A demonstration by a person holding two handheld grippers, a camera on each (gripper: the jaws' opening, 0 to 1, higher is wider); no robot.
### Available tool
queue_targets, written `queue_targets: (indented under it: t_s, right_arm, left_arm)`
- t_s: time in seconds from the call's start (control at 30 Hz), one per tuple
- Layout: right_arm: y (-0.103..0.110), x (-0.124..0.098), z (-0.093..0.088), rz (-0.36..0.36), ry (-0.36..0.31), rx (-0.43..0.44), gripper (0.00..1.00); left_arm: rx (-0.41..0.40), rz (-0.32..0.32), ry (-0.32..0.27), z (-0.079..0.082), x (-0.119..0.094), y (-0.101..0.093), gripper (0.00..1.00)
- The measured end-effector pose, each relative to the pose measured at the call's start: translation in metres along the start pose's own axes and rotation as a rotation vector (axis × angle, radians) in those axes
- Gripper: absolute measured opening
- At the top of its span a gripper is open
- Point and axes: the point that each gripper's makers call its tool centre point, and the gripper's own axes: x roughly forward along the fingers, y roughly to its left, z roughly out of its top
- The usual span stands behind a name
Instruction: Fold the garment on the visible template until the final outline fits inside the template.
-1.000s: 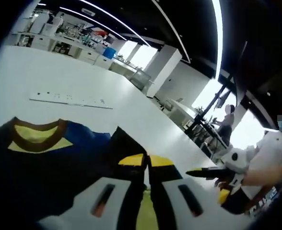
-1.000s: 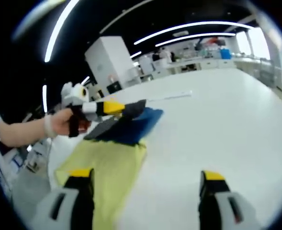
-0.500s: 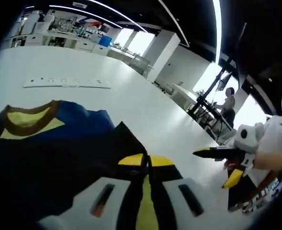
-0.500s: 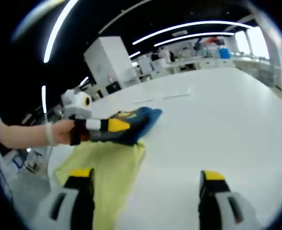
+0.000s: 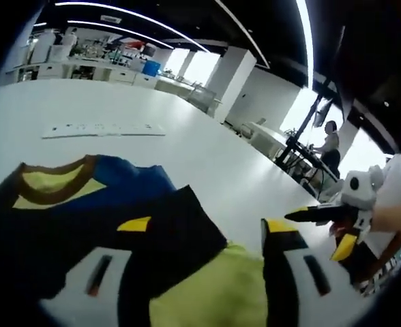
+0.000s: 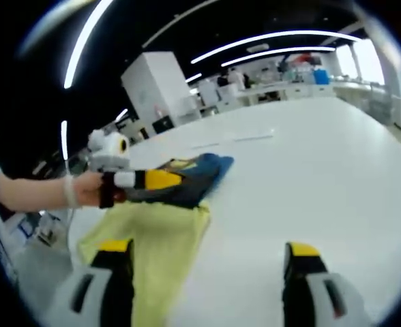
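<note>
On the big white table the blue and yellow shirt lies near the person's edge, and the left gripper is released over its fold, while the right gripper waits open beside it, probably before the next fold.

Right tool jaws apart above table; garment ahead-left.
</note>
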Motion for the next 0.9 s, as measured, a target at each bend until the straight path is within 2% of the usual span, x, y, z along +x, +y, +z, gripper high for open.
queue_targets:
  t_s: [0.07, 0.23, 0.63, 0.9]
  right_arm:
    - [0.0, 0.001, 0.001, 0.002, 0.0, -0.001, 0.91]
    - [0.002, 0.003, 0.004, 0.007, -0.001, -0.006, 0.91]
    - [0.013, 0.008, 0.014, 0.026, -0.002, -0.043, 0.91]
    - [0.023, 0.008, 0.015, 0.039, 0.007, -0.062, 0.9]
  left_arm:
    - [-0.004, -0.002, -0.005, 0.001, -0.002, 0.001, 0.75]
    - [0.017, 0.007, -0.006, 0.002, -0.011, 0.006, 0.82]
    - [0.023, 0.039, -0.023, 0.006, -0.044, 0.019, 0.77]
    - [0.015, 0.085, -0.039, 0.001, -0.08, 0.036, 0.76]
